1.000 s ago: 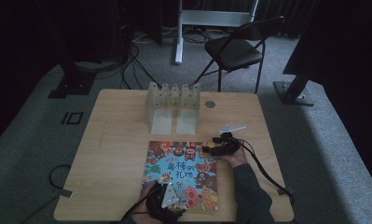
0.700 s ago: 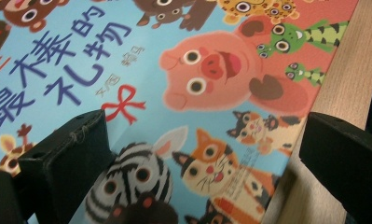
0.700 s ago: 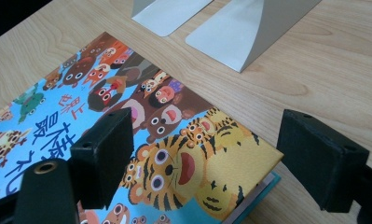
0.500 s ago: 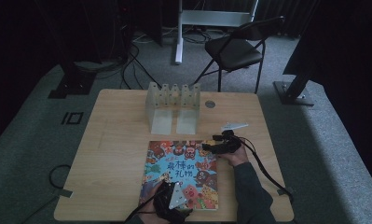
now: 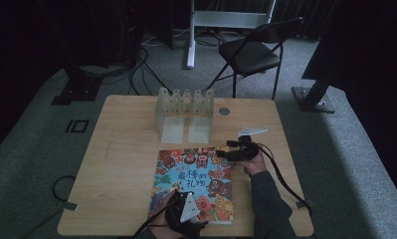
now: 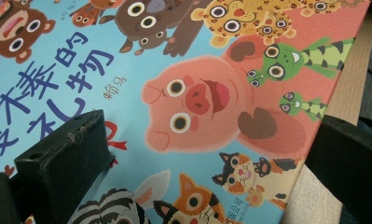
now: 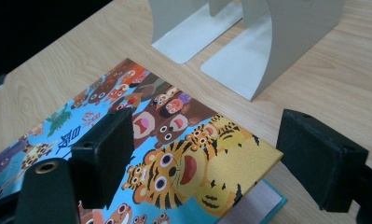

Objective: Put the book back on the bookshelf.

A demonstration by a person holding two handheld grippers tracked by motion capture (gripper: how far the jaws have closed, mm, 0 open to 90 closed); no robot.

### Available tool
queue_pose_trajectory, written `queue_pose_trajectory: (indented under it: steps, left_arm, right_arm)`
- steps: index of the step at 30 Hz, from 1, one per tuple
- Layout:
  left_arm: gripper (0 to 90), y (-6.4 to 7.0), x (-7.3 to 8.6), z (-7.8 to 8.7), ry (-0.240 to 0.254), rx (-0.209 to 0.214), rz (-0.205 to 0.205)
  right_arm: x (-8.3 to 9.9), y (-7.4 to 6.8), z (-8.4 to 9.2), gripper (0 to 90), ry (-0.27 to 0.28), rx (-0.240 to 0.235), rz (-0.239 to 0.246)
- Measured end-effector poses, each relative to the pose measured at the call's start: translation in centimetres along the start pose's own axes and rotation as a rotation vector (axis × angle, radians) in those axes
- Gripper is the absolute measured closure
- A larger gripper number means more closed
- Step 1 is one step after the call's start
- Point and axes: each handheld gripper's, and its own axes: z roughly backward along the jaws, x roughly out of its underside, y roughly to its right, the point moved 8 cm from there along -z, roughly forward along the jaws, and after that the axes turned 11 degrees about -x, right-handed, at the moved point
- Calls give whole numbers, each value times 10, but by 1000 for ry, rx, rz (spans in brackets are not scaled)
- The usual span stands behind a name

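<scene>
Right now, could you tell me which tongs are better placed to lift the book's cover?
Probably the right tongs: their open jaws straddle the picture book's raised cover corner; the left tongs hover over the flat cover.

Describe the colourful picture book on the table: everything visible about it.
The flat, hardcover-looking picture book lies closed, cover up, on the light wooden table, in front of the pale metal bookends. Its cover is mostly light blue with big blue characters and crowded cartoon animals: a pink pig, a tiger on yellow, bears, frogs. One corner near the right gripper looks slightly lifted, showing a pale inner page. The left gripper straddles its near edge, jaws open.
</scene>
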Motion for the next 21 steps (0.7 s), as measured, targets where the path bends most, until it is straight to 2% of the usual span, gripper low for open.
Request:
queue_pose_trajectory:
  steps: [8, 14, 19, 21]
  left_arm:
    - [13, -1, -4, 5, 23, -35, -23]
    - [18, -5, -7, 7, 39, -32, -13]
    - [18, -7, -8, 7, 43, -36, -12]
    - [17, -8, -9, 8, 49, -35, -8]
  right_arm:
    - [0, 0, -2, 194, 16, 8, 7]
    - [9, 1, -9, 197, -26, 2, -4]
    - [10, -5, -11, 254, -37, -25, 1]
    - [9, -6, -10, 307, -38, -30, 7]
